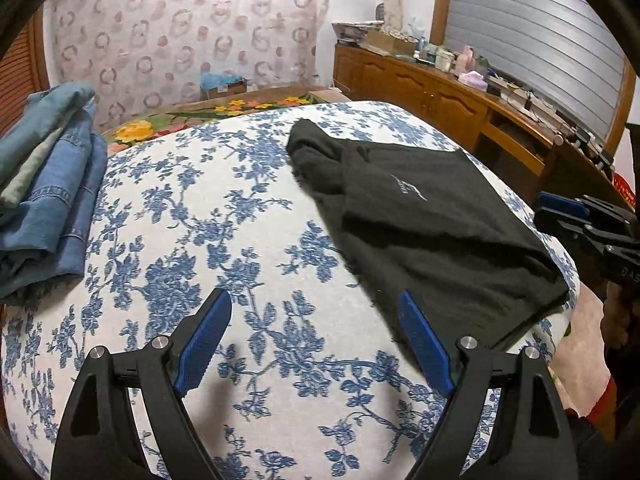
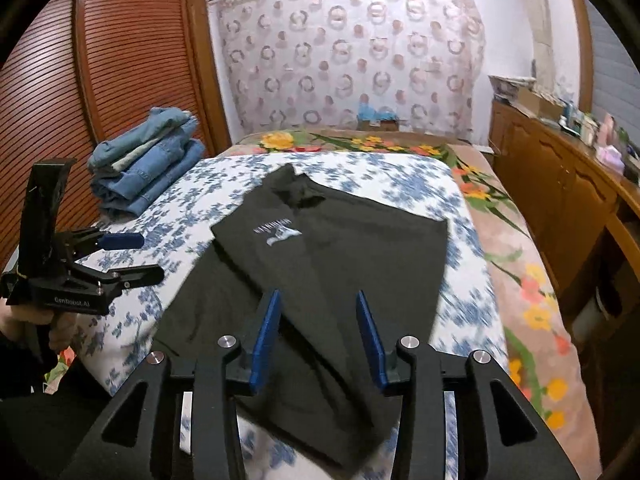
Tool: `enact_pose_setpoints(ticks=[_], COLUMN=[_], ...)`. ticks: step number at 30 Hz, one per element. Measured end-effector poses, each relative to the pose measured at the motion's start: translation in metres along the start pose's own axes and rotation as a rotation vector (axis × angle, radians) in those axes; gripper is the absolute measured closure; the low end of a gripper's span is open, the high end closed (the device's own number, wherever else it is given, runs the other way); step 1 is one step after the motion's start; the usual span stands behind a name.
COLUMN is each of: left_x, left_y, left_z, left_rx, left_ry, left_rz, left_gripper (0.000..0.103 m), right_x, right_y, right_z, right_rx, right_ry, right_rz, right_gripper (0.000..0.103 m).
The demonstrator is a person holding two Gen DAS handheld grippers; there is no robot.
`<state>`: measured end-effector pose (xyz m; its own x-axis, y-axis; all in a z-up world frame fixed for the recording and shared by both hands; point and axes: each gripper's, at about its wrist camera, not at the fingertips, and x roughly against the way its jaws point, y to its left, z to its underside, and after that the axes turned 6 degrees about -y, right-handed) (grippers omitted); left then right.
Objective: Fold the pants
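Observation:
Black pants [image 1: 432, 232] with a small white logo lie folded over themselves on a blue-and-white floral bedsheet [image 1: 200, 220]. In the right wrist view the pants [image 2: 320, 248] run diagonally, one layer on top of another. My right gripper [image 2: 317, 294] hovers above their near end, open, with its blue pads clear of the cloth. It also shows at the right edge of the left wrist view [image 1: 556, 216]. My left gripper [image 1: 314, 296] stands wide open over bare sheet, just left of the pants' near edge. A hand holds it at the left of the right wrist view [image 2: 148, 257].
A stack of folded jeans [image 1: 52, 200] [image 2: 148, 160] sits at the bed's far left. A flowered blanket [image 2: 532, 288] covers the bed's right side. A cluttered wooden dresser [image 2: 560, 184] runs along the right wall. Louvred wardrobe doors [image 2: 100, 60] stand on the left.

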<state>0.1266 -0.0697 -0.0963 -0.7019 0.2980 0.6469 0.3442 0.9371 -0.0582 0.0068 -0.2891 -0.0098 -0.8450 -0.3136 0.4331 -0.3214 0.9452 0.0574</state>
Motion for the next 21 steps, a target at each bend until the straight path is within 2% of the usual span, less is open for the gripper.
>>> enact_pose_setpoints(ticks=[12, 21], left_x=[0.003, 0.007], left_y=[0.026, 0.034], left_z=[-0.001, 0.001], left_rx=[0.045, 0.064], left_ry=[-0.027, -0.037], left_rz=[-0.053, -0.059], left_gripper=[0.017, 0.017], right_x=[-0.074, -0.125], right_y=[0.032, 0.054], right_z=[-0.028, -0.039], right_rx=[0.099, 0.155], right_ry=[0.084, 0.155], right_rz=[-0.097, -0.152], right_gripper=[0.062, 0.062])
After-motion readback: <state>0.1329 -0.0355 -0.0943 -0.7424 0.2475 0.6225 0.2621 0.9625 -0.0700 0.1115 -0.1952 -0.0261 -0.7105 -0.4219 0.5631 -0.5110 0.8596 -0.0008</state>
